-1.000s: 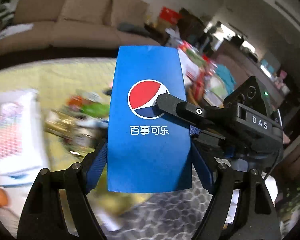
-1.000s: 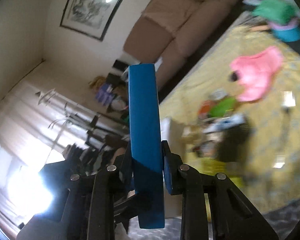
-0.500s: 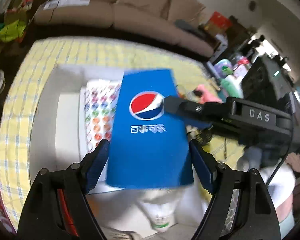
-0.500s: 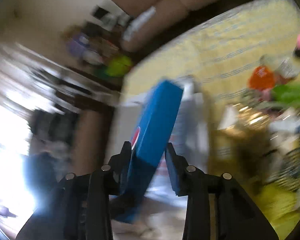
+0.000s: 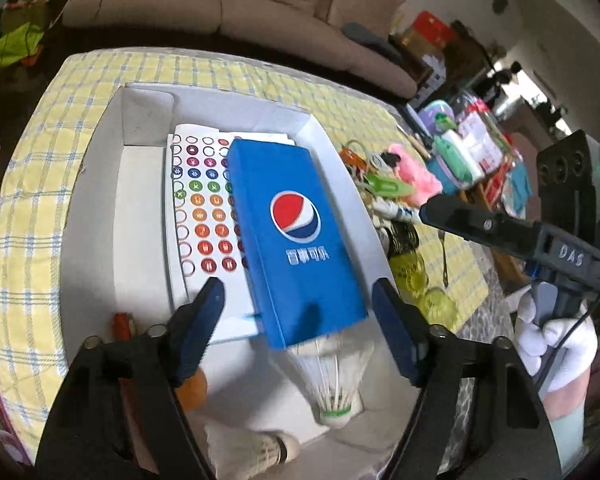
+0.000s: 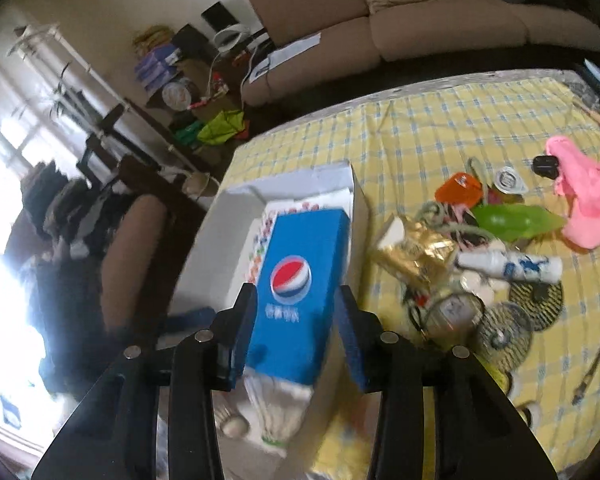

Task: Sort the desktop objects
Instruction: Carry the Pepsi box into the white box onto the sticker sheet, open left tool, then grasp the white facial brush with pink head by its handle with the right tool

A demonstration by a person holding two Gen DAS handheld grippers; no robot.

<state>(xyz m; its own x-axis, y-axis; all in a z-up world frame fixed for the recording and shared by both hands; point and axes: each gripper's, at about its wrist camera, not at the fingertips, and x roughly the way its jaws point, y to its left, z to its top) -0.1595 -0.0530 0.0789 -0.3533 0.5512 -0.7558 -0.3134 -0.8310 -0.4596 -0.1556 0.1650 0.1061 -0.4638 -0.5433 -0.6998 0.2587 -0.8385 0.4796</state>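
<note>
Blue Pepsi box [image 5: 296, 248] lies flat in the white cardboard tray [image 5: 100, 216], logo up, on top of the colour-dot sticker sheet [image 5: 204, 208]; its near end rests over a white shuttlecock [image 5: 332, 380]. Second shuttlecock [image 5: 252, 448] and an orange ball [image 5: 192, 392] sit at the tray's near end.

Left gripper [image 5: 300, 328]: jaws apart, one finger each side of the box's near end, visible gap on both sides, not gripping.

Right gripper [image 6: 296, 336]: jaws apart, straddling the same box; contact can't be confirmed, view is blurred. In the left wrist view it shows at right, black body, held by a white-gloved hand [image 5: 556, 344].

Tray sits on a yellow checked cloth [image 6: 440, 140] covering the surface. Unsorted clutter to the tray's right: pink cloth [image 6: 584, 200], green plastic piece [image 6: 516, 220], white-and-blue tube [image 6: 512, 266], gold foil wrapper [image 6: 416, 256], orange tag [image 6: 458, 194].
</note>
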